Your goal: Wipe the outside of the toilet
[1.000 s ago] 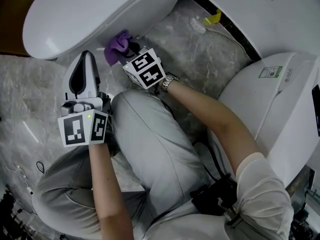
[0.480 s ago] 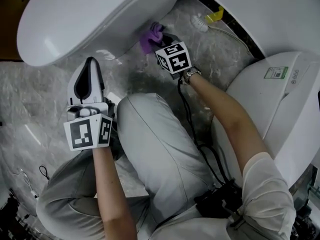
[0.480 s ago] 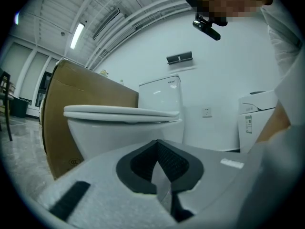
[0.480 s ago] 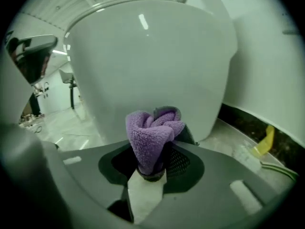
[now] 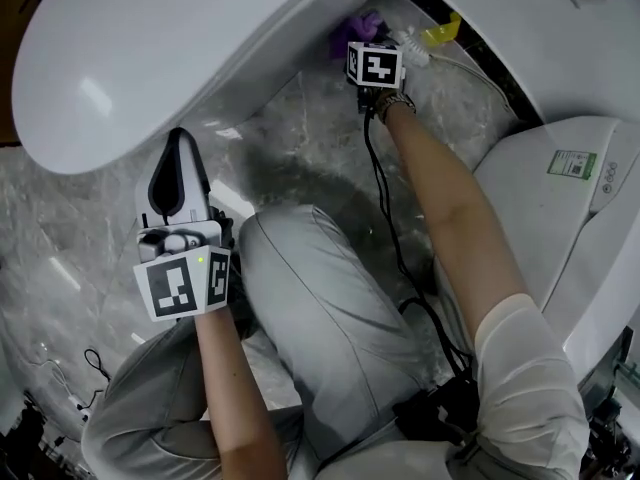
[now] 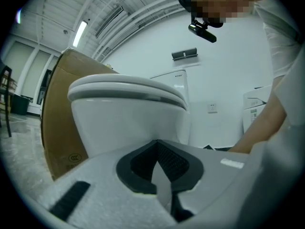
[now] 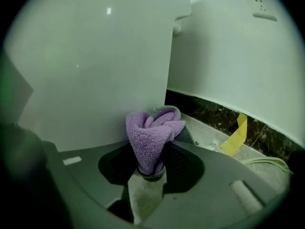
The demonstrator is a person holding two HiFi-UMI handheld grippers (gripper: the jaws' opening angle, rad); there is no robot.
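The white toilet (image 5: 180, 48) fills the upper left of the head view; its bowl side (image 7: 95, 66) looms close in the right gripper view. My right gripper (image 5: 362, 40) is shut on a purple cloth (image 7: 152, 135), pressed against the toilet's lower side near the back wall. The cloth (image 5: 362, 24) peeks out above the marker cube. My left gripper (image 5: 178, 168) hangs above the floor by the person's knee, shut with nothing in it. In the left gripper view the toilet (image 6: 124, 113) stands ahead of the left gripper (image 6: 159, 163).
A second white appliance (image 5: 570, 188) stands at right. A yellow tape strip (image 5: 440, 34) and a white hose (image 5: 465, 68) lie by the dark wall base. A black cable (image 5: 385, 228) trails along the right arm. A brown cardboard box (image 6: 57, 123) stands beside the toilet.
My right gripper has slid the purple cloth along the toilet's side toward the back wall. The left gripper has stayed in about the same place.
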